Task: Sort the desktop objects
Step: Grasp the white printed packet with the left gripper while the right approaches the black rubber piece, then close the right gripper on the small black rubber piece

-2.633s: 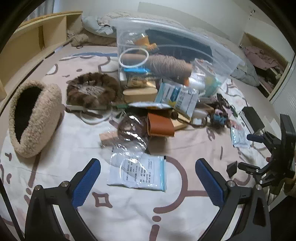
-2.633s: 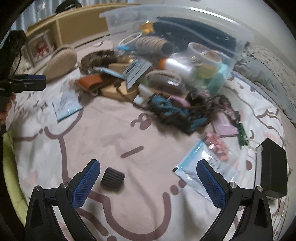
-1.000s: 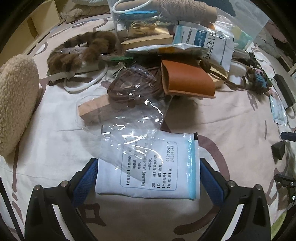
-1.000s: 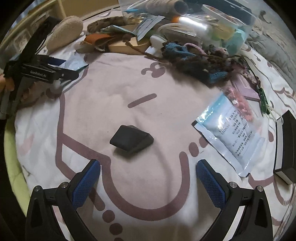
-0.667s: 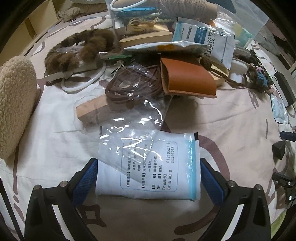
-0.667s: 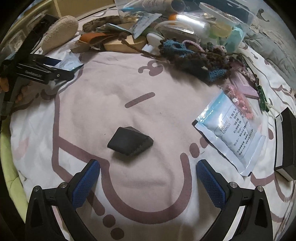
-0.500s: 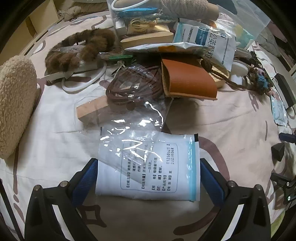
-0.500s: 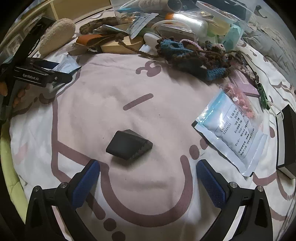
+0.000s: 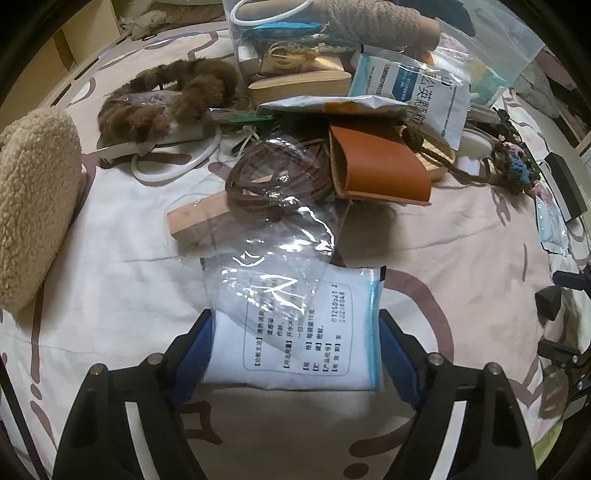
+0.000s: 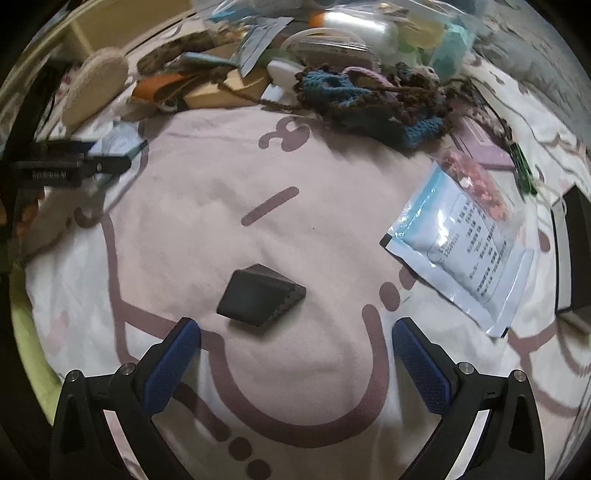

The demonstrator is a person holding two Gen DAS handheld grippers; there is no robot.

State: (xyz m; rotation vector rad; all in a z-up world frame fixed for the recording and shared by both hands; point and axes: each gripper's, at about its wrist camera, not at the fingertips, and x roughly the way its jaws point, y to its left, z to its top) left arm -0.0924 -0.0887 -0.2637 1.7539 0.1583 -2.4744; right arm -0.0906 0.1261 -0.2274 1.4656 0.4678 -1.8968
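A soft sheet, pale pink with mauve cartoon outlines, is lying under everything, puckered in shallow folds. On it, in the left wrist view, a flat white sachet with a blue strip down one edge and a printed label box is sitting between the blue ribbed pads of the left gripper. The jaws are closing on it; the pads are standing right at its two long edges, and whether they are pressing yet cannot be told. A crinkled clear bag, glossy with highlights, is overlapping the sachet's far end and is holding a coil of brown cord. Beside the coil a plain wood block is lying, and past it a folded tan leather sleeve, smooth and stiff. A fuzzy brown fur loop and a nubbly cream fleece slipper are lying to the left. A clear plastic bin behind is showing thick twine on a spool.

In the right wrist view the right gripper is hovering with its jaws wide apart and nothing between them. Just beyond them a small matte black wedge, angular with a ribbed end, is resting on the sheet. A second white-and-blue sachet is lying to the right, near a bag of pink beads and tangled blue and brown crochet.
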